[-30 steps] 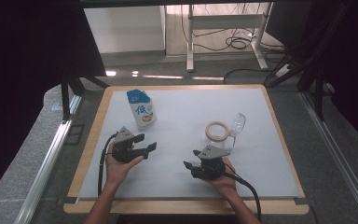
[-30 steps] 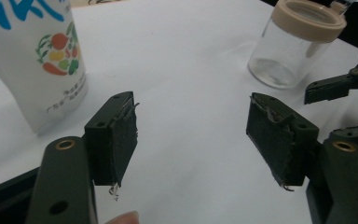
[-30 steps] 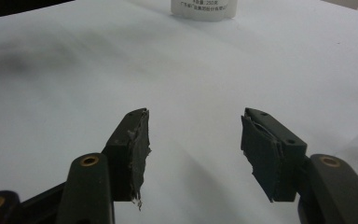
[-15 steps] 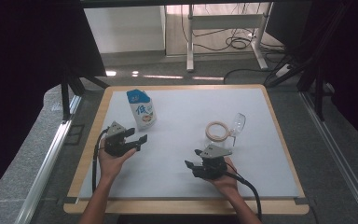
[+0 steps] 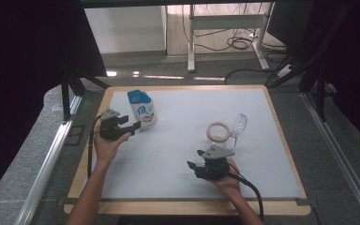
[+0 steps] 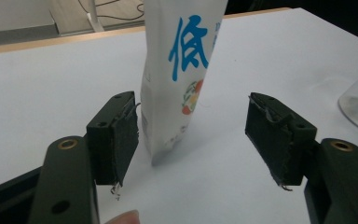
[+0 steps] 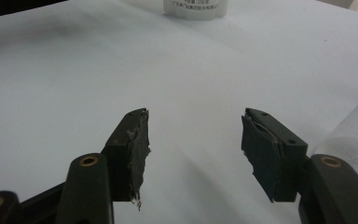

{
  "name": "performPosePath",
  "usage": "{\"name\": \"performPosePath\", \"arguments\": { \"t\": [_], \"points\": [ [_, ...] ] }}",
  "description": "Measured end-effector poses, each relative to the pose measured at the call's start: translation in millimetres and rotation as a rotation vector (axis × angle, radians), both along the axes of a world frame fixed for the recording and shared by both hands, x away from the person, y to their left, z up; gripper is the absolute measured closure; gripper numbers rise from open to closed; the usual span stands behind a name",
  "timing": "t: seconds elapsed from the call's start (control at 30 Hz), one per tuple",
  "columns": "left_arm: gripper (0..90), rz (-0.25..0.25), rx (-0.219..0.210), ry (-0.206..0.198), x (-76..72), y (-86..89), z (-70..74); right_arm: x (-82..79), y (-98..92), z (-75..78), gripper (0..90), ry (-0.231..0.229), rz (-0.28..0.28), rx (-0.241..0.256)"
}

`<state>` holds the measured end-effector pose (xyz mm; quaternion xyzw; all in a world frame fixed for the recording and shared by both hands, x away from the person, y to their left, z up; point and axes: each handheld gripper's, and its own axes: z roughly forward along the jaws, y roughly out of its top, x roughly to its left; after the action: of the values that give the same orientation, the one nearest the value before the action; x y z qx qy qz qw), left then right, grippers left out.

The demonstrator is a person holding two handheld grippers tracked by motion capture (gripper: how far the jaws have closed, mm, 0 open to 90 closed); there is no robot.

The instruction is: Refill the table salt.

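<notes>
I'm lining up a grab on the milk carton (image 5: pixel 142 114), which stands upright near the far left corner of the desk (image 5: pixel 178 154). My left gripper (image 5: pixel 130 127) sits at the carton's near side, its jaws spread wide and holding nothing. In the left gripper view the carton (image 6: pixel 179 74) stands just ahead of the pads (image 6: pixel 126 135) and toward the left one, not yet between them, and no pad touches it.

So the step in hand, as I judge it, is the approach — the close has not begun. The next move calls for a short push forward with a slight shift left, so the carton's narrow edge comes to the middle of the gap, then a gentle squeeze. The carton looks light and tall; a nudge from one pad before the other could tip it or slide it across the smooth white sheet.

The left forearm comes in from the near edge and angles toward the far left corner, the hand wrapped around the gripper body and held low over the desk. My right gripper (image 5: pixel 198 167) rests near the middle of the near edge, also wide open and empty — its own view shows bare white sheet between the pads (image 7: pixel 137 149). Beyond it lie a wooden ring (image 5: pixel 219 131) and a clear glass (image 5: pixel 238 124) on its side, touching or nearly so.
</notes>
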<state>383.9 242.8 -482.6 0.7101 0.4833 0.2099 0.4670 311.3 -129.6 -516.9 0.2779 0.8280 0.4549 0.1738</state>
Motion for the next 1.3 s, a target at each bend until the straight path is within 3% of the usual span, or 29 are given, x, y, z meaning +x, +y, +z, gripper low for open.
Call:
{"name": "performPosePath", "arguments": {
  "t": [0.3, 0.53, 0.73, 0.8, 0.87, 0.93, 0.97, 1.0, 1.03, 1.13, 1.3],
  "points": [
    [33.6, -0.005, -0.026, 0.003, 16.3, 4.4, 2.0, -1.6, 0.0, 1.5, 41.5, -0.012, 0.000, -0.009],
    [34.0, -0.024, -0.014, -0.029, 30.7, 0.0, 9.1, -0.3, -1.3, 0.7, 41.5, -0.008, -0.005, -0.012],
    [40.6, -0.002, -0.016, -0.051, 43.2, 0.2, 11.8, -2.6, -0.4, 2.0, 41.5, -0.030, -0.002, -0.010],
    [42.9, -0.011, -0.018, -0.069, 50.1, -1.0, 12.4, -2.5, -0.2, 1.2, 41.5, -0.027, -0.002, -0.016],
    [45.0, -0.023, -0.024, -0.061, 53.5, -2.1, 12.0, -2.2, 0.0, 0.5, 41.5, -0.027, -0.002, -0.015],
    [54.2, -0.049, -0.046, -0.052, 56.9, -3.6, 11.6, -2.2, -0.3, 0.0, 41.5, -0.026, 0.004, -0.011],
    [54.2, -0.052, -0.048, -0.051, 57.9, -4.9, 11.4, -2.3, -0.4, 0.1, 41.5, -0.028, 0.005, -0.014],
    [64.0, -0.068, -0.065, -0.043, 59.1, -7.1, 10.5, -2.4, -0.4, 0.1, 41.5, -0.029, 0.007, -0.014],
    [67.6, -0.069, -0.061, -0.044, 58.9, -7.9, 10.2, -2.4, -0.6, 0.3, 41.5, -0.030, 0.006, -0.014],
    [74.9, -0.067, -0.058, -0.046, 58.4, -8.7, 9.4, -2.3, -1.2, 0.3, 41.4, -0.030, 0.006, -0.015],
    [86.2, -0.069, -0.088, -0.049, 57.9, -5.5, 5.4, -1.3, -2.0, -0.8, 41.5, -0.026, 0.000, -0.017]
  ]
}}
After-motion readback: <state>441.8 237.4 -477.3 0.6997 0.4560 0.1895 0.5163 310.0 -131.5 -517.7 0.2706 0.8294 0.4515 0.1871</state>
